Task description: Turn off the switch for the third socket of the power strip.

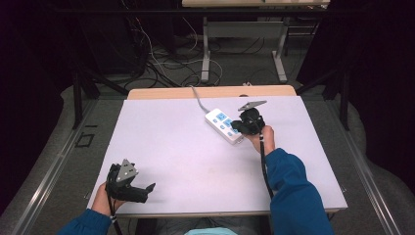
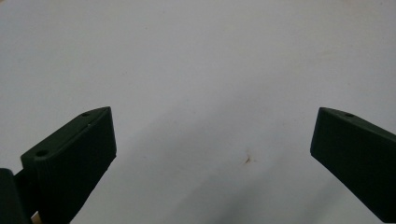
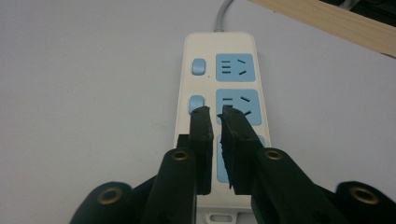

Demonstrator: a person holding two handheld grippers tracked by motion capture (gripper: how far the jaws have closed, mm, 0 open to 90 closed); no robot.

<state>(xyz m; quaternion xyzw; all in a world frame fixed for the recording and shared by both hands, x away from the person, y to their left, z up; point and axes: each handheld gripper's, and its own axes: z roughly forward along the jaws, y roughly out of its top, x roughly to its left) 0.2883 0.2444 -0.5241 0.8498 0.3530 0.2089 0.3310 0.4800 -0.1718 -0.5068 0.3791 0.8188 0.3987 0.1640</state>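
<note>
A white power strip (image 1: 221,124) with blue sockets and blue switches lies on the white table top (image 1: 171,142), right of the middle. In the right gripper view the power strip (image 3: 219,51) runs away from me, its grey cord leaving at the far end. My right gripper (image 1: 238,126) is over the strip's near part, and its jaws stand almost together with nothing between them. Its tips (image 3: 215,112) sit beside the second blue switch (image 3: 196,102); I cannot tell whether they touch it. My left gripper (image 1: 146,190) rests near the front left corner, open, and in its own view the left gripper (image 2: 212,135) has bare table between its jaws.
The strip's grey cord (image 1: 197,99) runs over the table's wooden back edge (image 1: 210,91). Beyond it are the metal legs of another table (image 1: 206,54) and loose cables on the floor (image 1: 161,63). A small brown mark (image 2: 248,159) spots the table top.
</note>
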